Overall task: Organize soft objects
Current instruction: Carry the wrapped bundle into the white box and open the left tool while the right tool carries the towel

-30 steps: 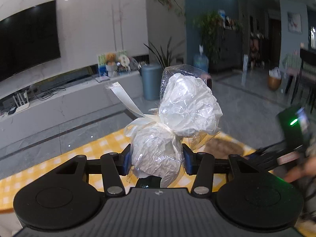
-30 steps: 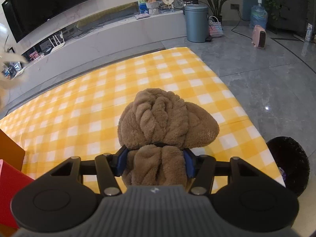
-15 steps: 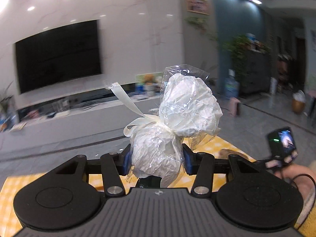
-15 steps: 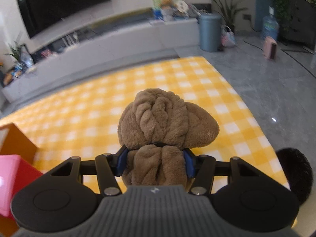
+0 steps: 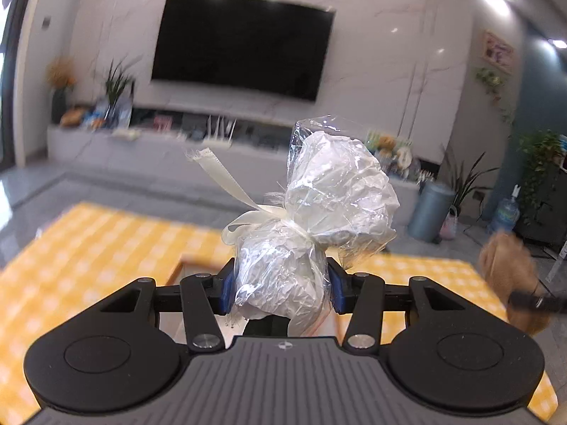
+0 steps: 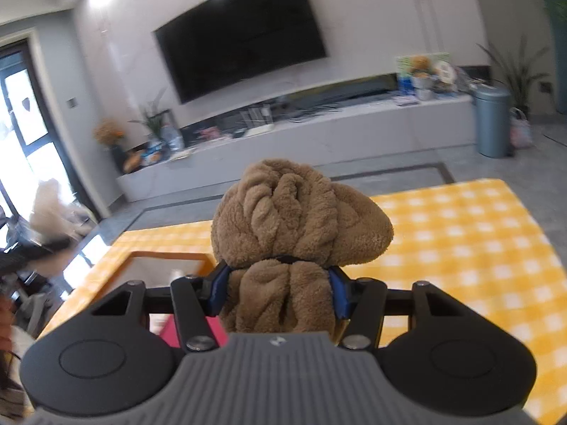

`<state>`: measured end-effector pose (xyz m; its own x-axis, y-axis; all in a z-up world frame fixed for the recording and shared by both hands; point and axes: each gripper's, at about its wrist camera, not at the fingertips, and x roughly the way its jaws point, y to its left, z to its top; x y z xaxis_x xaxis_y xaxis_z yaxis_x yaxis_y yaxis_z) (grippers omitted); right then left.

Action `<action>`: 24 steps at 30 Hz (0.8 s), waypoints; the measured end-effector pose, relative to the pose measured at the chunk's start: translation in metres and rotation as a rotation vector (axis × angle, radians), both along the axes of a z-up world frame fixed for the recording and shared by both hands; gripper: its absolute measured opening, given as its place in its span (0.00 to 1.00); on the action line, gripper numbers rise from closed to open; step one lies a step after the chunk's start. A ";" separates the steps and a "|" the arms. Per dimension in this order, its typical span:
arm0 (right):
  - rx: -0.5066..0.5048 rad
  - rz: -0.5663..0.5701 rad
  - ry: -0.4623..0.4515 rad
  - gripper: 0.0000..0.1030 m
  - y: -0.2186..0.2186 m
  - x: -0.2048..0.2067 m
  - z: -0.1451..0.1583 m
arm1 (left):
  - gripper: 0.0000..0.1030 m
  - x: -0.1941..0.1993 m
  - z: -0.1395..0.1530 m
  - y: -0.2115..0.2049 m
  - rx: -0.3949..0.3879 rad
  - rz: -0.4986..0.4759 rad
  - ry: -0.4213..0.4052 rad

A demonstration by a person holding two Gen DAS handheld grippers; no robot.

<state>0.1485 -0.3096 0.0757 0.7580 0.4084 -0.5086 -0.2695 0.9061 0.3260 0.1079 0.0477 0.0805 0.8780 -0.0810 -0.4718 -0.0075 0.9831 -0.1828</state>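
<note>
Two black grippers each clamped a soft bundle above a yellow-and-white checked cloth (image 6: 460,248). The left gripper (image 5: 281,285) pinched, between blue pads, a crinkled white parcel (image 5: 301,233) in glossy cellophane, cinched at its waist by a cream ribbon (image 5: 241,194) into two lobes. The right gripper (image 6: 276,292) squeezed a brown fleecy towel roll (image 6: 287,237), deeply folded and banded into a mushroom shape. An orange-rimmed box (image 6: 166,260) sat below it, a flat dark television (image 5: 241,42) on the marble wall beyond.
</note>
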 end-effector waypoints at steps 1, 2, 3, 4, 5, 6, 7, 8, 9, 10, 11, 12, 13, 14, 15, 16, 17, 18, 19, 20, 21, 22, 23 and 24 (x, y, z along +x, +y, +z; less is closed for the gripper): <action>-0.010 0.022 -0.006 0.54 0.011 -0.001 0.004 | 0.55 0.000 -0.012 0.004 -0.016 -0.008 0.043; -0.020 0.045 -0.008 0.54 0.023 -0.002 0.007 | 0.55 -0.001 -0.023 0.009 -0.026 -0.021 0.098; -0.026 0.070 -0.008 0.54 0.036 -0.001 0.009 | 0.55 0.000 -0.035 0.014 -0.035 -0.027 0.151; -0.030 0.094 -0.007 0.54 0.048 0.001 0.012 | 0.55 0.001 -0.046 0.019 -0.039 -0.021 0.193; -0.036 0.119 -0.005 0.54 0.061 0.004 0.013 | 0.55 0.001 -0.054 0.024 -0.032 -0.007 0.227; -0.044 0.144 -0.001 0.54 0.075 0.008 0.014 | 0.55 0.000 -0.060 0.029 -0.024 0.012 0.247; -0.054 0.166 0.008 0.54 0.089 0.012 0.014 | 0.55 -0.003 -0.065 0.039 -0.022 0.033 0.258; -0.074 0.182 0.017 0.54 0.103 0.016 0.013 | 0.55 -0.005 -0.068 0.044 -0.028 0.042 0.268; -0.100 0.196 0.020 0.54 0.117 0.019 0.013 | 0.57 -0.006 -0.070 0.049 -0.041 0.042 0.274; -0.127 0.207 0.019 0.54 0.130 0.022 0.013 | 0.62 -0.006 -0.072 0.054 -0.054 0.039 0.285; -0.147 0.214 0.020 0.54 0.141 0.026 0.011 | 0.64 -0.006 -0.072 0.057 -0.054 0.040 0.304; -0.159 0.223 0.024 0.54 0.152 0.029 0.011 | 0.66 -0.006 -0.073 0.058 -0.041 0.048 0.325; -0.167 0.231 0.031 0.54 0.160 0.032 0.010 | 0.72 -0.009 -0.075 0.062 -0.033 0.057 0.335; -0.173 0.235 0.037 0.54 0.169 0.036 0.009 | 0.74 -0.015 -0.075 0.066 -0.031 0.055 0.334; -0.184 0.238 0.040 0.54 0.177 0.039 0.008 | 0.81 -0.019 -0.073 0.066 -0.025 0.044 0.323; -0.196 0.242 0.042 0.54 0.185 0.041 0.007 | 0.88 -0.024 -0.070 0.064 -0.009 0.029 0.305; -0.206 0.246 0.044 0.54 0.192 0.041 0.005 | 0.90 -0.028 -0.065 0.062 0.017 0.021 0.279; -0.213 0.252 0.049 0.54 0.199 0.043 0.003 | 0.92 -0.036 -0.065 0.062 0.046 0.023 0.247; -0.221 0.259 0.055 0.54 0.206 0.043 0.001 | 0.93 -0.041 -0.061 0.060 0.071 0.027 0.216; -0.229 0.263 0.061 0.54 0.212 0.045 -0.001 | 0.94 -0.046 -0.056 0.058 0.085 0.021 0.185; -0.238 0.267 0.067 0.54 0.219 0.046 -0.003 | 0.96 -0.050 -0.051 0.057 0.087 0.004 0.156; -0.246 0.270 0.071 0.54 0.225 0.047 -0.005 | 0.97 -0.055 -0.047 0.058 0.085 -0.012 0.128; -0.250 0.276 0.076 0.54 0.227 0.051 -0.007 | 0.97 -0.058 -0.045 0.062 0.080 -0.019 0.100; -0.251 0.283 0.083 0.54 0.231 0.052 -0.010 | 0.97 -0.061 -0.042 0.063 0.073 -0.017 0.077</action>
